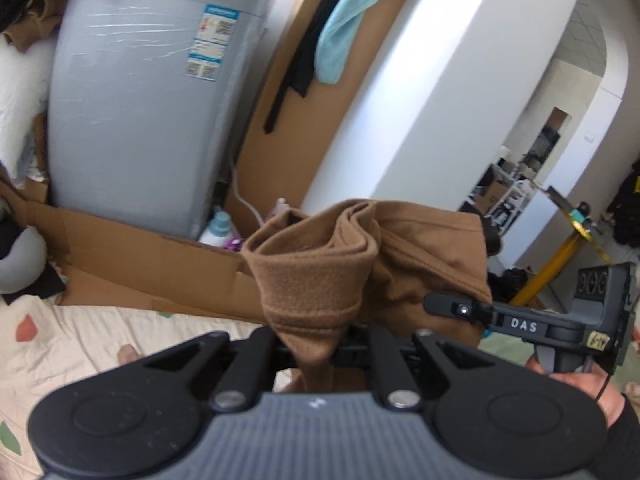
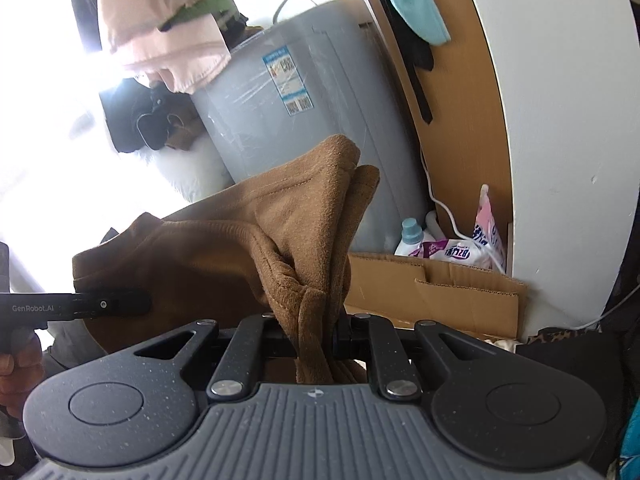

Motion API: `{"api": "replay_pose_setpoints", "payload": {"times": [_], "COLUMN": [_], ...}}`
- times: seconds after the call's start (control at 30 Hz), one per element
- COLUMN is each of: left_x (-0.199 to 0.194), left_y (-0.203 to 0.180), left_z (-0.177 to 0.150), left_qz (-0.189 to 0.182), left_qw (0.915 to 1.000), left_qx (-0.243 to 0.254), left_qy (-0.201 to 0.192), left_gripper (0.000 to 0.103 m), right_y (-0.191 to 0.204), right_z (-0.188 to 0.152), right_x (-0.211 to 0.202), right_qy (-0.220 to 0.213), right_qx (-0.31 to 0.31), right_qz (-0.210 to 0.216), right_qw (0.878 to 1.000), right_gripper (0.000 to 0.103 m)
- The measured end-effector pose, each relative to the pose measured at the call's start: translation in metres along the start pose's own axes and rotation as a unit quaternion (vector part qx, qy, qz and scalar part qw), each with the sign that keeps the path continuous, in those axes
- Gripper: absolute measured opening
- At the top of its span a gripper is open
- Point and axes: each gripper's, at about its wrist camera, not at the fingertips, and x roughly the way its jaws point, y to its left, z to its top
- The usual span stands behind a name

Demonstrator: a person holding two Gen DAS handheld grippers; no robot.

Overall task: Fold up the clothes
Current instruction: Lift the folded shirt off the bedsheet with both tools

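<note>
a bed [image 1: 60, 356] with a cream patterned sheet, flattened cardboard [image 1: 132, 256] lying along its far edge.

Daylight is blowing out the right wrist view's left side into white glare. Fisheye distortion is bending edges, and backgrounds are looking slightly soft.

A lived-in home, apparently a bedroom doubling as a laundry corner. A grey washing machine [image 1: 140, 100] is standing against flattened cardboard [image 1: 152, 264], with detergent bottles [image 2: 412, 236] sitting beside it. Clothes, including a teal garment [image 1: 352, 16], are hanging above, and a patterned bedsheet [image 1: 80, 344] is lying in front.
</note>
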Motion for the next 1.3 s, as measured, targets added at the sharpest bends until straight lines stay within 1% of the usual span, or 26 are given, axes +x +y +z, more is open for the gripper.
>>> {"api": "replay_pose_setpoints", "payload": {"times": [0.1, 0.2, 0.37, 0.5, 0.6, 0.7, 0.8, 1.1, 1.3], "left_x": [0.001, 0.006, 0.023, 0.033, 0.045, 0.058, 0.073, 0.109, 0.131], "left_y": [-0.008, -0.015, -0.036, -0.065, -0.081, -0.097, -0.107, -0.135, -0.150], "left_z": [-0.001, -0.006, -0.014, -0.017, -0.018, -0.019, -0.020, -0.035, -0.044], "left_qz": [-0.008, -0.024, -0.054, -0.076, -0.100, -0.111, -0.128, -0.155, -0.185], "left_qw": [0.9999, 0.9997, 0.9981, 0.9951, 0.9924, 0.9902, 0.9882, 0.9831, 0.9761], "left_qx": [-0.006, -0.007, 0.015, 0.052, 0.059, 0.071, 0.070, 0.076, 0.091], "left_qy": [0.003, 0.007, 0.024, 0.037, 0.041, 0.047, 0.049, 0.060, 0.068], "left_gripper": [0.007, 0.007, 0.007, 0.007, 0.007, 0.007, 0.007, 0.007, 0.007], "right_y": [-0.001, -0.002, -0.013, -0.025, -0.036, -0.049, -0.064, -0.102, -0.125], "right_z": [0.006, 0.003, -0.004, -0.007, -0.007, -0.006, -0.006, -0.014, -0.029], "right_x": [-0.014, -0.027, -0.053, -0.076, -0.094, -0.109, -0.121, -0.146, -0.155], "right_qy": [0.004, 0.007, 0.008, 0.014, 0.013, 0.010, 0.005, -0.004, -0.009], "right_qx": [-0.001, -0.007, -0.005, 0.002, 0.007, 0.010, 0.013, 0.014, 0.022], "right_qz": [-0.008, -0.017, -0.048, -0.080, -0.097, -0.111, -0.122, -0.146, -0.159], "right_qw": [1.000, 1.000, 0.999, 0.997, 0.995, 0.994, 0.992, 0.989, 0.987], "right_gripper": [0.012, 0.012, 0.012, 0.012, 0.012, 0.012, 0.012, 0.012, 0.012]}}
